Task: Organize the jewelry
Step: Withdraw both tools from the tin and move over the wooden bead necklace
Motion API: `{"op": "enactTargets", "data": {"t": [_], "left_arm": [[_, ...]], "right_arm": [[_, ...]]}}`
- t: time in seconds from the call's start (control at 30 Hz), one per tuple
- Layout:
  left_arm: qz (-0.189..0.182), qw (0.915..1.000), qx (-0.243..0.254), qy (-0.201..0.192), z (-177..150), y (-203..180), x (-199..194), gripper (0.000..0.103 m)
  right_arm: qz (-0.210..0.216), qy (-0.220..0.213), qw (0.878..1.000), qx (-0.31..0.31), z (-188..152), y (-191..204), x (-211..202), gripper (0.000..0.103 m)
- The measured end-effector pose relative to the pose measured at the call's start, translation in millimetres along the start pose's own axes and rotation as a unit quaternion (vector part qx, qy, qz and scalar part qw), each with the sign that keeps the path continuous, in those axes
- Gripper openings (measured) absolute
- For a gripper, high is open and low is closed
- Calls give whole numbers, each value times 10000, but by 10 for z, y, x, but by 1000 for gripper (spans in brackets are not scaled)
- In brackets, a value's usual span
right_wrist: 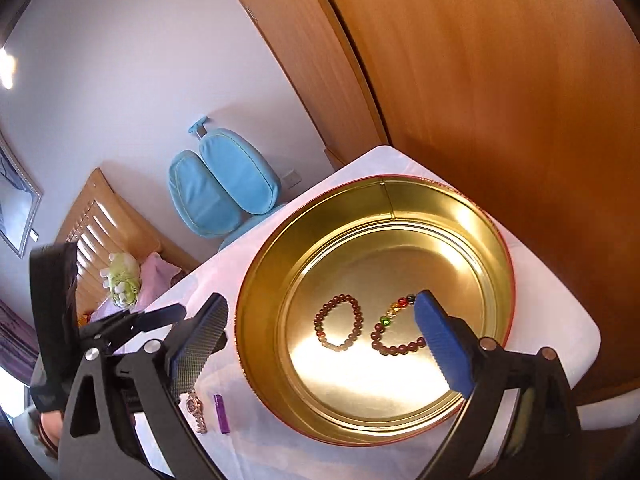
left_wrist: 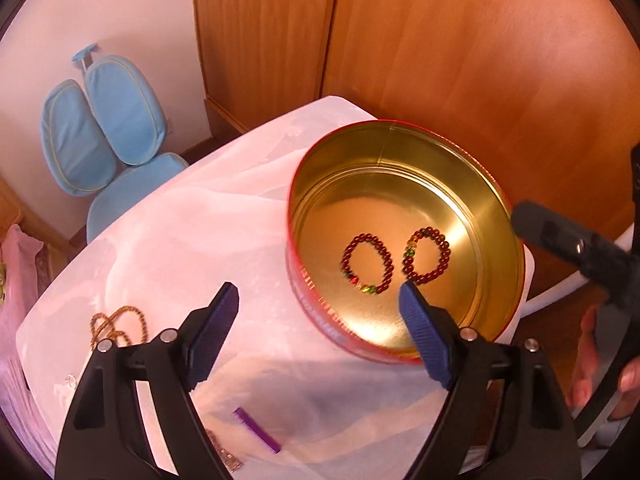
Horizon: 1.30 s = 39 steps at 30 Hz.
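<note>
A round tin (left_wrist: 500, 216) (right_wrist: 256, 280), gold inside and red outside, stands on the white-clothed table (left_wrist: 180, 240). Two dark red bead bracelets lie flat on its floor, side by side: one (left_wrist: 367, 264) (right_wrist: 339, 323) on the left, one (left_wrist: 427, 255) (right_wrist: 396, 328) on the right. My left gripper (left_wrist: 318, 294) is open and empty above the tin's near left rim. My right gripper (right_wrist: 320, 312) is open and empty over the tin. A brown bead necklace (left_wrist: 120, 326), a purple bar (left_wrist: 257, 429) (right_wrist: 222, 414) and a watch (right_wrist: 196, 410) lie on the cloth outside the tin.
A wooden wardrobe (left_wrist: 440, 40) stands right behind the table. A light blue chair (left_wrist: 108, 136) (right_wrist: 224, 192) sits beyond the table's far left. A bed with a pink cloth and a plush toy (right_wrist: 122, 280) is at the left. The right gripper's body (left_wrist: 580, 248) shows at the left wrist view's right edge.
</note>
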<state>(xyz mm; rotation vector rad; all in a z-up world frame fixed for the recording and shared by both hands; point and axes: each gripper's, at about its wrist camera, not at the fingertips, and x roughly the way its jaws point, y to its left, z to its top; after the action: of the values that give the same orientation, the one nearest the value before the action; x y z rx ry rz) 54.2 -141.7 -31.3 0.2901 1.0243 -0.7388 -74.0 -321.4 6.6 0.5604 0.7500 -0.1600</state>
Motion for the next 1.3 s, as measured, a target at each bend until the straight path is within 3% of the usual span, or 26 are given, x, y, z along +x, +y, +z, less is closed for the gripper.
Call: {"op": "enactTargets", "data": {"t": [0.23, 0.47, 0.73, 1.03, 1.3], "left_arm": [[258, 9976, -566, -301, -235, 474, -278, 80], [655, 9901, -1133, -512, -497, 926, -584, 80], [1047, 9765, -1839, -417, -920, 1472, -729, 80], [1251, 9514, -2799, -299, -1378, 2212, -794, 80], [1404, 9502, -2782, 78, -1550, 2560, -532, 80]], "right_arm": [[368, -107, 9989, -266, 18, 340, 74, 96], [819, -48, 9914, -1017, -13, 861, 210, 96], [1210, 380, 9786, -1620, -151, 1369, 536, 96], [1365, 831, 9650, -2080, -342, 1810, 954, 96], [1242, 1259, 9541, -2417, -538, 2111, 1420, 96]]}}
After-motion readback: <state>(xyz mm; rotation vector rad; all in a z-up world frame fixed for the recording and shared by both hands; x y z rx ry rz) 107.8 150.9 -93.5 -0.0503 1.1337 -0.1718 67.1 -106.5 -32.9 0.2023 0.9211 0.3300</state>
